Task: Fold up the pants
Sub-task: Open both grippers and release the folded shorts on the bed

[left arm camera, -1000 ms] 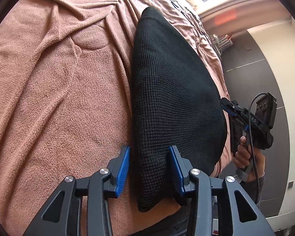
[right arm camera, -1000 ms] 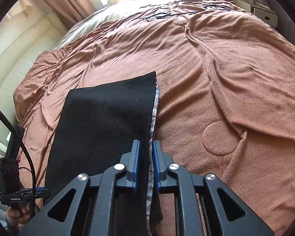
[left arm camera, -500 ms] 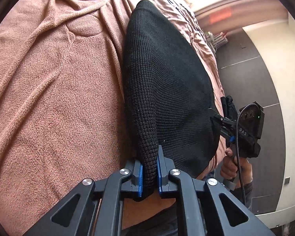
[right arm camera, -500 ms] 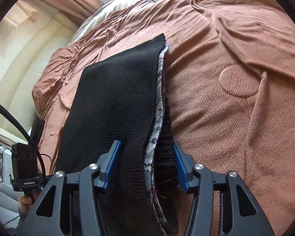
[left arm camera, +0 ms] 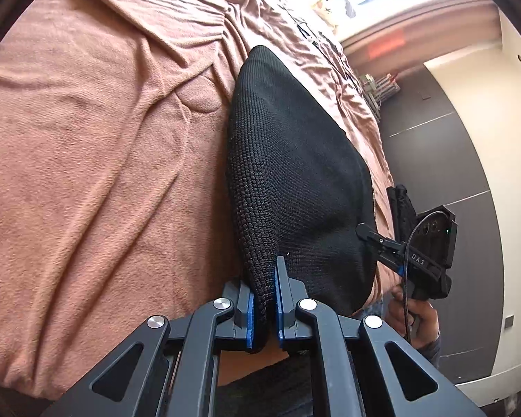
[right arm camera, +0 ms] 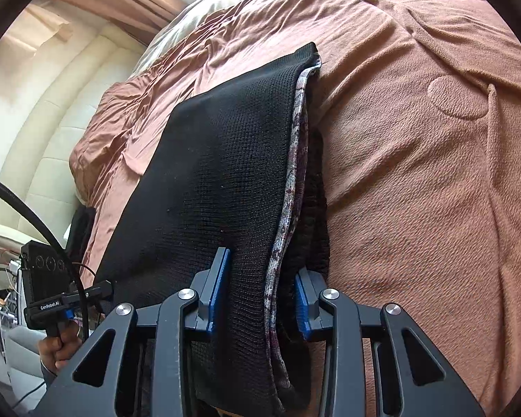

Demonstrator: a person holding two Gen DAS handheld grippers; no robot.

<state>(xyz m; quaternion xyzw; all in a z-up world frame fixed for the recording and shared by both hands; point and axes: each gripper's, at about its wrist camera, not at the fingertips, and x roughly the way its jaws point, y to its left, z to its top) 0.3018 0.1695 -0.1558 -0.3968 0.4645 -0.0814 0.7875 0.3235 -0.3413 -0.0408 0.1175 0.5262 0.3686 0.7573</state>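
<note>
The black knit pants (left arm camera: 295,180) lie folded lengthwise on the brown bedspread (left arm camera: 97,160), running from the near edge of the bed toward 12 o'clock, with the near end lifted slightly off the cover. The left gripper (left arm camera: 264,299), which a second ago stood wide around the near corner, is now clamped on that folded edge, the blue pads pinching the thick knit. The right gripper (right arm camera: 257,299) has gone the other way: a second ago its jaws were nearly together on the hem, and now they stand apart, straddling the stacked layers (the grey-mottled inner face of the fabric shows between them) without squeezing. So the hold has been handed over on one side and loosened on the other. In my judgement the right side is re-seating for a deeper bite on all layers before both ends are carried toward 12 o'clock for the crosswise fold; if it closes on only the top layer, the stack may splay.
</note>
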